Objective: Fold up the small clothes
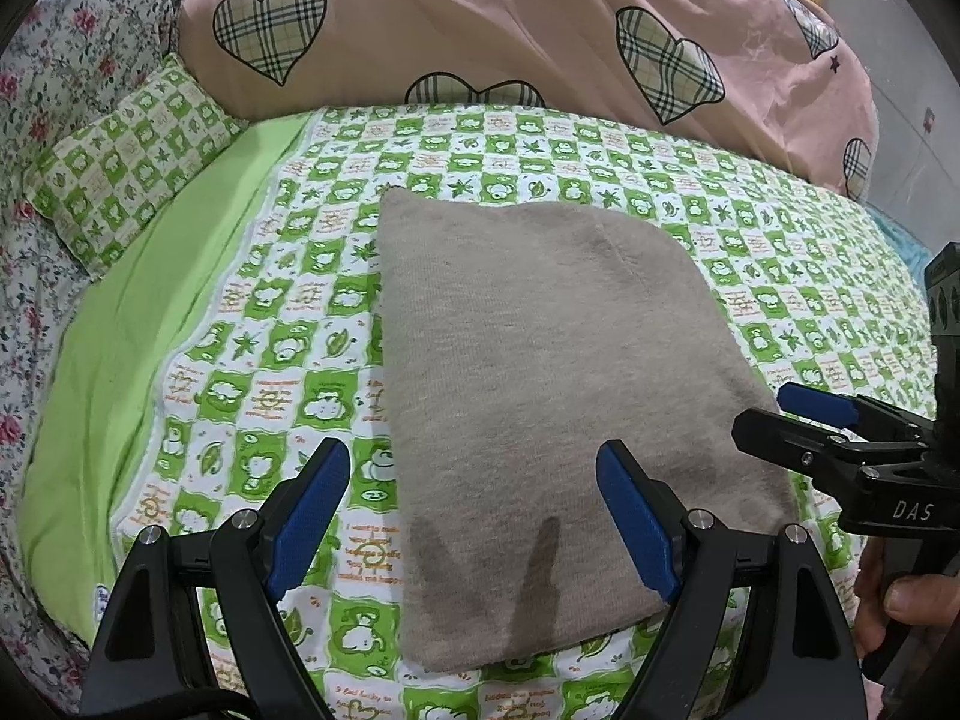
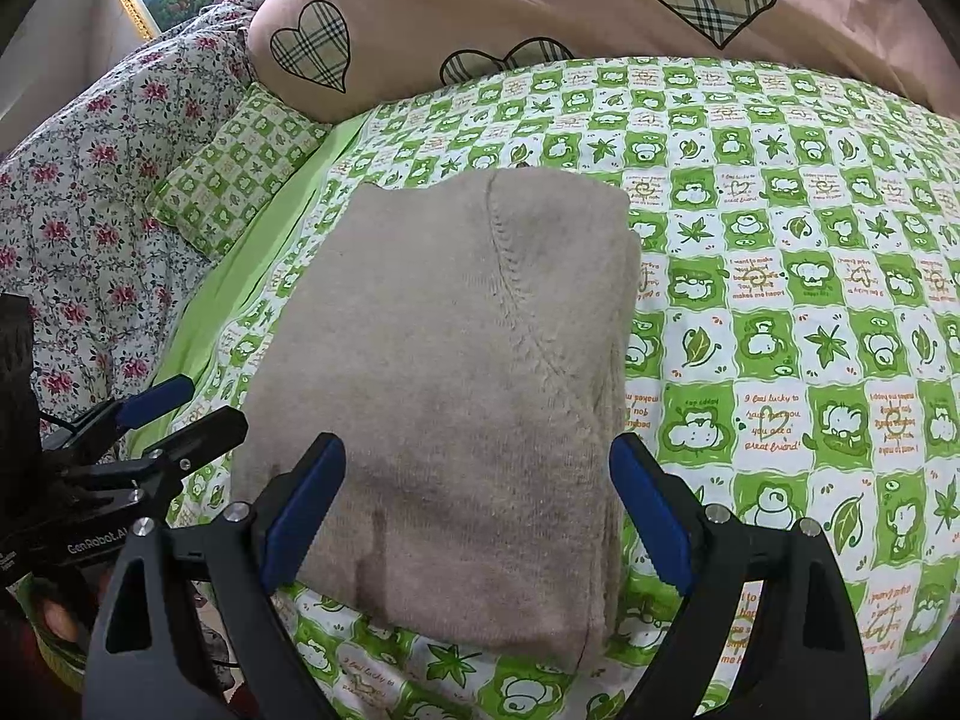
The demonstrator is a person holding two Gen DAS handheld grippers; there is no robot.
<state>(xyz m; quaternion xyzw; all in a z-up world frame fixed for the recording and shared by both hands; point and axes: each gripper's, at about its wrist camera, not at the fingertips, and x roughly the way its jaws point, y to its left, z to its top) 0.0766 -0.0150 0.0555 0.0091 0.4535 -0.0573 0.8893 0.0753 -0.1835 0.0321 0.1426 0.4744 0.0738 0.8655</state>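
1. The beige knit garment [image 1: 540, 396] lies folded into a soft rectangle on my bed's green checked sheet [image 1: 252, 372].
2. My left tongs [image 1: 474, 516] and right tongs [image 2: 477, 516] gape empty just before its near edge.

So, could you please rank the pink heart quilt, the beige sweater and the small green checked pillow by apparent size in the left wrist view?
1. Pink heart quilt, though cropped
2. Beige sweater
3. Small green checked pillow, farther off, so its true size is unsure
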